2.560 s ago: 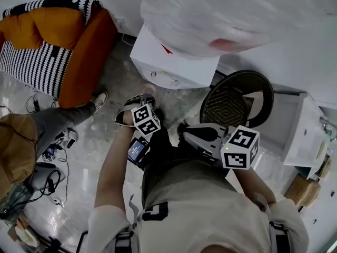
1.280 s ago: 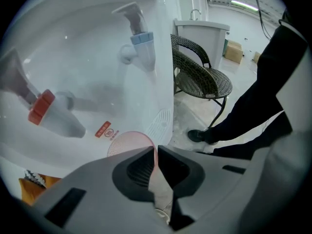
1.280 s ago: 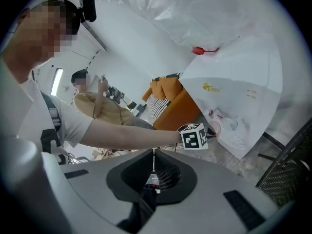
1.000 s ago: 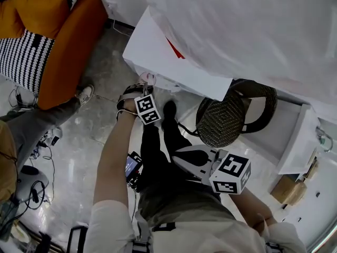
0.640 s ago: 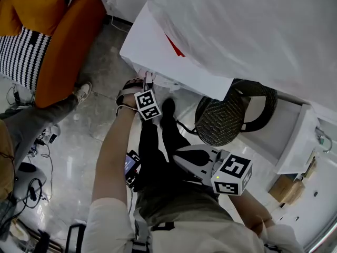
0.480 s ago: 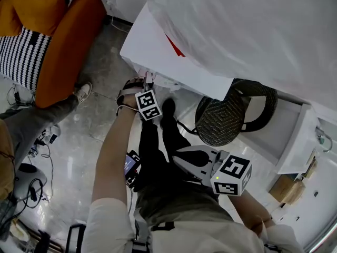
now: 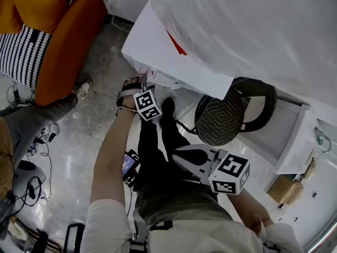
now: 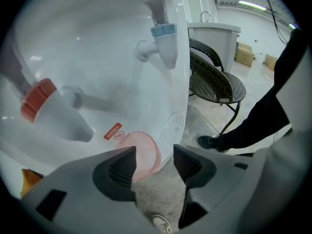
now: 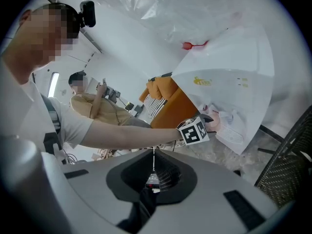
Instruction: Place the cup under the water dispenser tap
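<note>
— Where does my head view look?
— Steeply down from your head, onto the dispenser [image 7: 155, 49] top and the floor [image 7: 89, 123].
— And the gripper views?
— Your left one faces the taps [image 8: 163, 38] from close; your right one hangs back. All three share the dispenser and chair [image 7: 224, 117].

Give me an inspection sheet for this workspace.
Surface: glossy grey floor.
Job's things: pink cup at the foot of the water dispenser, beside its drip grille, lower than the red tap and blue tap; under which, cannot tell.
Clutter: cardboard boxes.
Grippers: left gripper open, jaws just opened, cup partly between them, not pressed; right gripper shut, empty.
Cables: loose cables on the floor.
Surroundings: orange sofa, wicker chair, a seated person.
</note>
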Action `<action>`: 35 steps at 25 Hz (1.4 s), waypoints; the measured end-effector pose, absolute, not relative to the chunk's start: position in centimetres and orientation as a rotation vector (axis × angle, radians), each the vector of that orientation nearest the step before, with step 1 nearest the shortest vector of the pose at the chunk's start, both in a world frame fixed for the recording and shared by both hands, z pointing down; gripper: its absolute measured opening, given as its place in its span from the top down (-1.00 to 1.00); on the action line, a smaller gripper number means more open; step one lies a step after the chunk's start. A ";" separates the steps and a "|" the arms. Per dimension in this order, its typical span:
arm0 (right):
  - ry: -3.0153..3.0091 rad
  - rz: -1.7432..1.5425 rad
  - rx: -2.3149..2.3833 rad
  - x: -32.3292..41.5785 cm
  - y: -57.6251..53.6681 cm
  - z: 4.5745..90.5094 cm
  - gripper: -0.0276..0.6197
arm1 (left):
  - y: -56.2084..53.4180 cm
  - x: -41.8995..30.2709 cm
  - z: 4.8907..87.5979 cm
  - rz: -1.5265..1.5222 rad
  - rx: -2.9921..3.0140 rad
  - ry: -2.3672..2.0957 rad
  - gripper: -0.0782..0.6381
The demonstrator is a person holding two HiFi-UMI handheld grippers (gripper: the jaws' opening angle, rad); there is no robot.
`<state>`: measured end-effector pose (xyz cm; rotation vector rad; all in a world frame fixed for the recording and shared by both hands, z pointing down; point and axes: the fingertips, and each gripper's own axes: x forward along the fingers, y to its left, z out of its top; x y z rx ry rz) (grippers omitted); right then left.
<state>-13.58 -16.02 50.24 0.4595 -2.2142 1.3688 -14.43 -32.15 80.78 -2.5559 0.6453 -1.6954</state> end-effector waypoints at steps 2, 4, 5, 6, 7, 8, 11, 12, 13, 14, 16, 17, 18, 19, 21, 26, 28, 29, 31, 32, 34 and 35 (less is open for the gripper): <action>-2.223 1.362 0.449 -13.9 -16.0 50.0 0.82 | -32.0 -14.7 80.5 -1.683 -2.551 0.650 0.01; -2.232 1.347 0.433 -14.2 -15.9 49.8 0.82 | -32.0 -15.3 80.1 -1.670 -2.555 0.670 -0.01; -2.236 1.334 0.425 -14.3 -15.9 49.7 0.82 | -32.1 -15.6 79.8 -1.666 -2.559 0.685 -0.02; -2.239 1.320 0.420 -14.4 -15.9 49.7 0.82 | -32.3 -15.9 79.4 -1.663 -2.561 0.700 -0.03; -2.243 1.310 0.418 -14.5 -16.0 49.6 0.82 | -32.4 -16.2 79.0 -1.662 -2.560 0.711 -0.04; -2.248 1.304 0.417 -14.6 -16.1 49.5 0.82 | -32.4 -16.5 78.6 -1.662 -2.557 0.717 -0.05; -2.266 1.300 0.411 -15.2 -16.4 48.9 0.82 | -31.9 -17.5 77.4 -1.676 -2.558 0.718 -0.08; -2.272 1.294 0.407 -15.4 -16.4 48.6 0.82 | -31.5 -17.8 77.0 -1.683 -2.571 0.720 -0.08; -2.280 1.286 0.403 -15.6 -16.5 48.3 0.82 | -31.1 -18.1 76.6 -1.690 -2.587 0.725 -0.08; -2.291 1.277 0.399 -15.9 -16.7 47.9 0.82 | -30.9 -18.5 76.2 -1.694 -2.601 0.731 -0.08; -2.313 1.261 0.396 -16.2 -17.1 47.2 0.82 | -30.6 -19.2 75.1 -1.691 -2.623 0.750 -0.08; -2.321 1.254 0.396 -16.2 -17.3 46.9 0.82 | -30.4 -19.4 74.5 -1.684 -2.639 0.760 -0.08; -2.328 1.249 0.396 -16.3 -17.4 46.6 0.82 | -30.2 -19.5 73.9 -1.676 -2.658 0.771 -0.08; -2.334 1.244 0.395 -16.4 -17.4 46.4 0.82 | -30.0 -19.7 73.3 -1.668 -2.678 0.780 -0.08; -2.345 1.237 0.392 -16.8 -17.6 45.8 0.82 | -29.7 -20.2 72.1 -1.648 -2.717 0.803 -0.08; -2.383 1.210 0.372 -17.6 -17.7 44.2 0.82 | -29.7 -21.4 67.8 -1.545 -2.806 0.954 -0.06; -2.399 1.196 0.360 -18.2 -17.7 43.6 0.82 | -29.7 -22.4 65.8 -1.499 -2.805 1.027 -0.03; -2.409 1.187 0.357 -18.4 -17.8 43.4 0.82 | -29.8 -22.9 64.7 -1.470 -2.808 1.068 -0.02; -2.429 1.166 0.370 -18.7 -18.4 42.7 0.82 | -29.9 -23.7 62.1 -1.388 -2.838 1.153 -0.02; -2.438 1.156 0.386 -18.6 -18.8 42.4 0.82 | -29.9 -23.9 60.8 -1.342 -2.856 1.186 -0.02; -2.453 1.140 0.425 -18.4 -19.6 41.8 0.82 | -29.6 -24.1 58.1 -1.255 -2.893 1.227 -0.02; -2.459 1.133 0.442 -18.3 -19.9 41.5 0.82 | -29.4 -24.2 56.9 -1.215 -2.915 1.241 -0.01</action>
